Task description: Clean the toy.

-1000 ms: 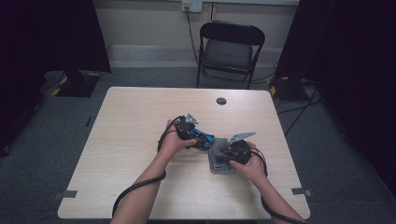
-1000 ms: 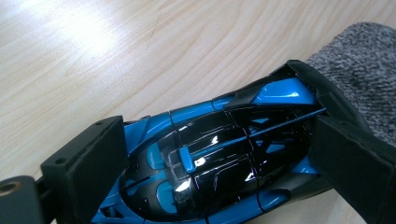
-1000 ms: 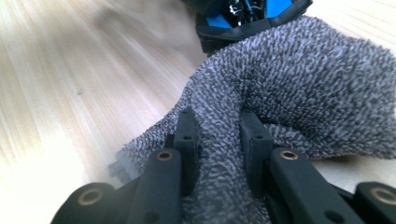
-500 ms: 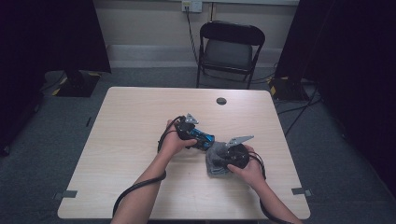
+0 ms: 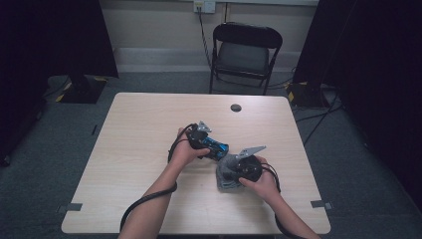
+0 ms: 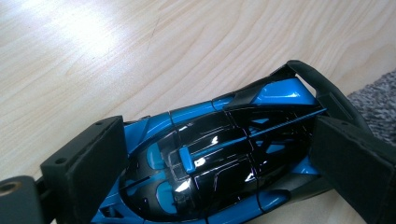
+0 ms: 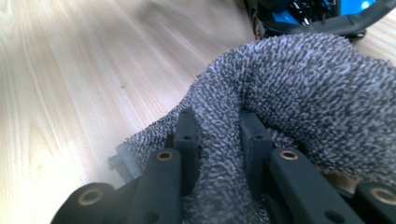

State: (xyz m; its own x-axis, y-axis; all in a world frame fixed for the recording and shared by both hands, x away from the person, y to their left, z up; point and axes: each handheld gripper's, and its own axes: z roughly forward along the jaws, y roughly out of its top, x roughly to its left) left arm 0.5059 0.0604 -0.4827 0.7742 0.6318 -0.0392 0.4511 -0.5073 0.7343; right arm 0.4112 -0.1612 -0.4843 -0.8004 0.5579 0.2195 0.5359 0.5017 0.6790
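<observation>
Work surface: a light wooden table (image 5: 149, 149). The left gripper (image 5: 199, 137) sits near the table's centre, held in the left hand (image 5: 185, 152), and points toward four o'clock in the high view. It is clamped on a blue and black toy car (image 5: 215, 148): in the left gripper view the two black pads press on the car's (image 6: 219, 158) flanks at about eight o'clock and three o'clock, with the roof and rear wing showing between them. The car lies low over the wood, its tail toward the upper right of that view; whether its wheels bear on the table cannot be told. The right gripper (image 5: 238, 167) is at four o'clock from the car and just beside it, held in the right hand (image 5: 261, 181). Its jaws are pinched tight on a fold of a grey terry cloth (image 7: 299, 93); in the right gripper view the pile bulges up between and over the pads (image 7: 187, 135), and the rest of the cloth drapes onto the wood. In the high view the cloth (image 5: 226, 179) lies beneath that gripper, its edge close to the car's tail. Toward twelve o'clock a small dark round object (image 5: 236, 107) rests near the far edge, and a black folding chair (image 5: 246, 50) stands on the floor beyond.
</observation>
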